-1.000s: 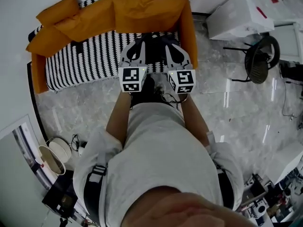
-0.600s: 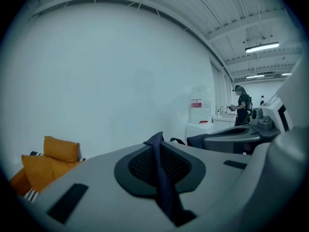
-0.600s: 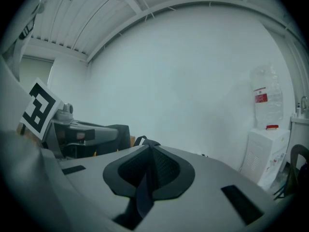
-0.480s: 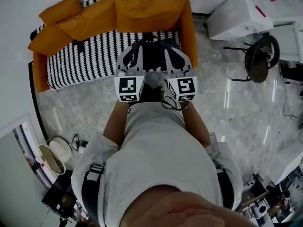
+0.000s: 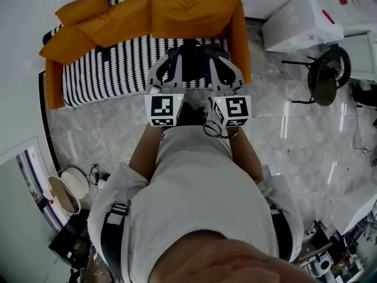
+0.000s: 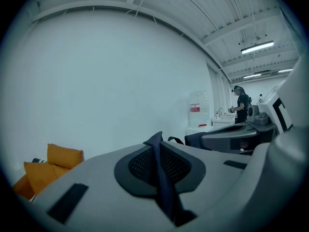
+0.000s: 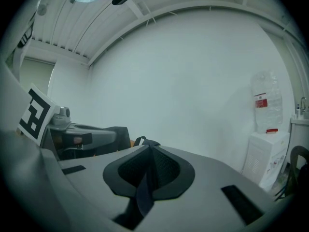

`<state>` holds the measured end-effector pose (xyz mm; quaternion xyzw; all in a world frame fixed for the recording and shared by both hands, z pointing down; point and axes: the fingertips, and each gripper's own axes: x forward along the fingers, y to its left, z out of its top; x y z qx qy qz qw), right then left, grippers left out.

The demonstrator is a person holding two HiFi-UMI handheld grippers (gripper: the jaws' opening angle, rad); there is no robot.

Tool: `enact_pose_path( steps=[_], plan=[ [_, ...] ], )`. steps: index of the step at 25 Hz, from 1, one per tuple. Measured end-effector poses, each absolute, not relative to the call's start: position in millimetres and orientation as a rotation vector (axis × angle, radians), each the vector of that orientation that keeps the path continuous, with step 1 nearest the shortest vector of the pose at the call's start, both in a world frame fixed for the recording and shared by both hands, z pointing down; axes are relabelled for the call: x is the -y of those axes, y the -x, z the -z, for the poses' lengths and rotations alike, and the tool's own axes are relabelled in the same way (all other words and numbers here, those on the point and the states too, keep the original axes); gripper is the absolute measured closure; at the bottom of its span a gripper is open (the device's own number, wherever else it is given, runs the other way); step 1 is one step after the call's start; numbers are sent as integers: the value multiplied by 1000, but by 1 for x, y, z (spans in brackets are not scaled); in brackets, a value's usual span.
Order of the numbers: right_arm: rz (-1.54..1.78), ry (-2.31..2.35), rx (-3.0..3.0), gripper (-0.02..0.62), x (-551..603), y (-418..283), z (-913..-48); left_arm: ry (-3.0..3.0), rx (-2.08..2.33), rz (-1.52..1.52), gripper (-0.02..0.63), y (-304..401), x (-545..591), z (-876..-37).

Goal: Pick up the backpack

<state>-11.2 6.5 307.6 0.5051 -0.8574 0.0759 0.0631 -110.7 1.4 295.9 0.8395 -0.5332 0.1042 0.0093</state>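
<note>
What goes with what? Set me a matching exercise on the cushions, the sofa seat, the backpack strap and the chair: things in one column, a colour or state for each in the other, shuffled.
1 cushions
2 sofa seat
3 backpack strap
4 chair

a pinched in the left gripper
b black, standing on the shiny floor
c orange
d black-and-white stripes

Pairs: 1-c, 2-d, 3-a, 4-b

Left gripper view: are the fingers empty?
No: the left gripper's fingers are pinched shut on a dark strap that runs between them.
</note>
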Motion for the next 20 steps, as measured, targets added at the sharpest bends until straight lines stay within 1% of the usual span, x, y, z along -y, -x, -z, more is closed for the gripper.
enact_pose_path(
  steps=[13, 20],
  plan=[
    [-209, -1515, 2610, 543, -34, 22, -303, -2615, 1682, -322, 574, 122, -27, -294],
    [-225, -1524, 2618, 544, -43, 16, -304, -2628, 1671, -326, 575, 113, -36, -293]
  ],
)
